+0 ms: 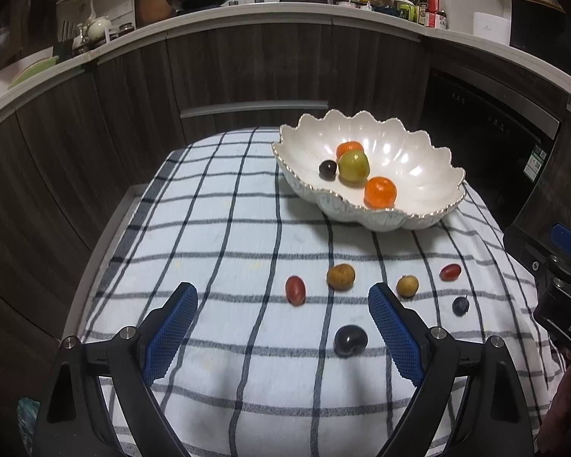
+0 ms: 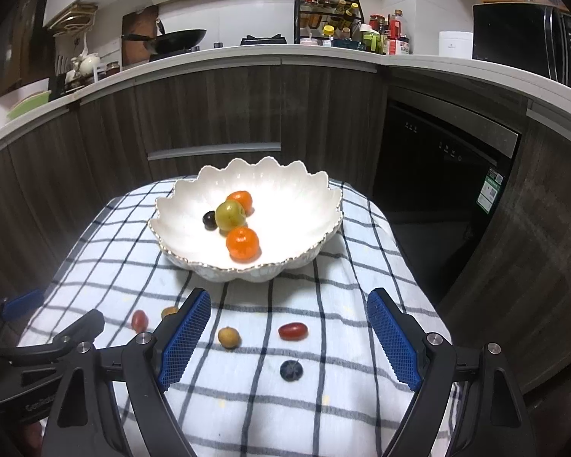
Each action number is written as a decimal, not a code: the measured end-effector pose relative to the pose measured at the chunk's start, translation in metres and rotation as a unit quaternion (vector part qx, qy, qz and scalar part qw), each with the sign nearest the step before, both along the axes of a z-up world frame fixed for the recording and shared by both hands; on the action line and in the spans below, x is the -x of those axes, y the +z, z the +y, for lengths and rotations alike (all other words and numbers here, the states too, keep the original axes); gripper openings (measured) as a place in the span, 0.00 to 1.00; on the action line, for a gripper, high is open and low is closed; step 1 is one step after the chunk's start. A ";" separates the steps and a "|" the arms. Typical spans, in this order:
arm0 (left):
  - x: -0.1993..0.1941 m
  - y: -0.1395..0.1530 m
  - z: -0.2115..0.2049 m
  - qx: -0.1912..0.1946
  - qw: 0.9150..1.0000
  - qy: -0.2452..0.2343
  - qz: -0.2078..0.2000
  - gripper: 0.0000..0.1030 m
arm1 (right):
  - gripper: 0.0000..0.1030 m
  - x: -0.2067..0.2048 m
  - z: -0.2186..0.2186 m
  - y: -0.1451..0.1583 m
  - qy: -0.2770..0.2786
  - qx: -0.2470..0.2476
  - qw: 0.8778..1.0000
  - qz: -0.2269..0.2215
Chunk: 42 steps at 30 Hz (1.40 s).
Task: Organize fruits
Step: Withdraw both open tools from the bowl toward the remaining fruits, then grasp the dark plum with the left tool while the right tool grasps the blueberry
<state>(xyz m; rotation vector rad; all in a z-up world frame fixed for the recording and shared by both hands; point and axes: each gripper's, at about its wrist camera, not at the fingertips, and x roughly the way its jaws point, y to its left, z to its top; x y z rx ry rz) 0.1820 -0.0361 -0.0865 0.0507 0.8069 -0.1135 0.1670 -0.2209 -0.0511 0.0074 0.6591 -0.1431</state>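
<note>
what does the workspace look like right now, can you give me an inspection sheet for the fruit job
surface: small table under a blue-checked cloth, wrinkled at the near edge.
job's things: scalloped white bowl holds two orange fruits, a green fruit and a small dark fruit. Loose on the cloth: two red grapes, two tan fruits, a large dark plum, a small blue berry.
clutter: nothing seen on the cloth besides fruit.
grippers: left claw open, holding nothing; right claw open, holding nothing.
cables: nothing seen.
surroundings: dark wood cabinets, counter with a wok, spice rack, microwave.
</note>
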 end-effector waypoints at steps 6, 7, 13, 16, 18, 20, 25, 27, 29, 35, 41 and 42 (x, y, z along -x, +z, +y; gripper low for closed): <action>0.007 -0.011 0.001 -0.006 1.000 0.002 -0.002 0.89 | 0.83 0.005 0.002 -0.012 -0.002 0.001 1.000 0.007; 0.007 -0.012 0.001 -0.006 1.000 0.002 -0.002 0.89 | 0.83 0.006 0.002 -0.015 -0.003 0.001 1.000 0.008; 0.011 -0.025 0.001 -0.008 1.000 0.002 0.001 0.89 | 0.83 0.010 0.004 -0.028 -0.003 0.000 1.000 0.016; 0.015 -0.028 0.000 -0.010 1.000 0.002 -0.009 0.89 | 0.83 0.012 0.005 -0.033 -0.004 0.000 1.000 0.014; 0.016 -0.030 -0.001 -0.011 1.000 0.000 -0.016 0.89 | 0.83 0.014 0.005 -0.036 -0.003 -0.001 1.000 0.013; 0.017 -0.031 -0.003 -0.009 1.000 -0.004 -0.017 0.89 | 0.83 0.015 0.004 -0.038 -0.002 -0.001 1.000 0.012; 0.020 -0.035 -0.012 -0.011 1.000 -0.017 -0.020 0.89 | 0.83 0.017 0.000 -0.045 0.002 -0.007 1.000 0.019; 0.020 -0.038 -0.016 -0.014 0.999 -0.021 -0.021 0.89 | 0.83 0.016 -0.003 -0.048 0.002 -0.011 1.000 0.022; 0.020 -0.040 -0.020 -0.014 0.999 -0.024 -0.019 0.89 | 0.83 0.014 -0.004 -0.050 0.003 -0.010 1.000 0.024; 0.020 -0.047 -0.030 -0.024 0.999 -0.036 -0.021 0.89 | 0.82 0.012 -0.007 -0.057 0.008 0.005 1.000 0.021; 0.019 -0.053 -0.040 -0.032 0.998 -0.043 -0.025 0.85 | 0.74 0.007 -0.007 -0.066 0.016 0.011 1.000 0.024; 0.019 -0.054 -0.041 -0.032 0.998 -0.043 -0.026 0.84 | 0.72 0.006 -0.007 -0.069 0.017 0.011 0.999 0.026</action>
